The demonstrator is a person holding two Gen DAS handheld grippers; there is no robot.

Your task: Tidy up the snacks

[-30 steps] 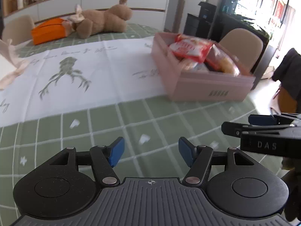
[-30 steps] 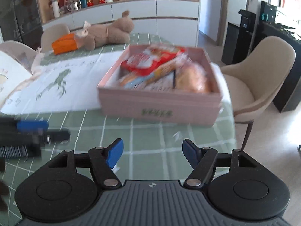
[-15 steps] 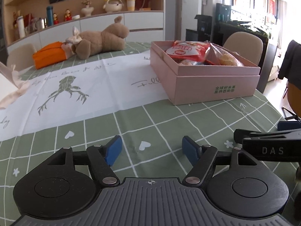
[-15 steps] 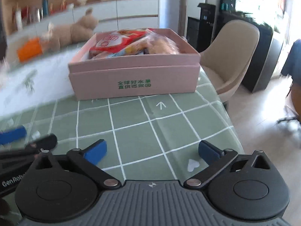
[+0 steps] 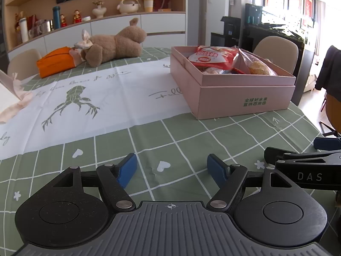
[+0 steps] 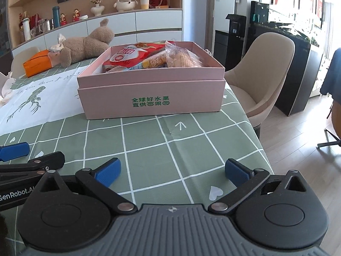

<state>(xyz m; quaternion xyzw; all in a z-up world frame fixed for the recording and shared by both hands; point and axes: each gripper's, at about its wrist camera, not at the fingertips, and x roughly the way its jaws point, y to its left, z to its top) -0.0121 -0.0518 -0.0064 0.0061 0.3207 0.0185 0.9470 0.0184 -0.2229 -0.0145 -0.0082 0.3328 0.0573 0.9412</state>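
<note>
A pink box (image 5: 245,98) (image 6: 149,100) with green lettering stands on the green checked tablecloth. It holds snack packs, among them a red bag (image 5: 213,57) (image 6: 132,57) and a clear bag of bread (image 5: 255,66) (image 6: 183,59). My left gripper (image 5: 171,166) hovers low over the cloth, short of the box, open with nothing between its blue pads. My right gripper (image 6: 172,170) faces the box's front, open wide and empty. The two grippers sit side by side: the right one's fingers (image 5: 302,155) show at the left view's edge, the left one's fingers (image 6: 42,160) at the right view's edge.
A white cloth with a deer print (image 5: 74,98) covers the table's left part. Behind it lie a brown plush toy (image 5: 115,44) and an orange bag (image 5: 55,60). A beige chair (image 6: 262,70) stands beyond the table's right edge (image 6: 255,132). A sideboard with ornaments lines the back wall.
The right gripper's jaws have spread much wider and it has sunk toward the table, now facing the box squarely. The left gripper's jaws have widened a little and its view has tilted up.
</note>
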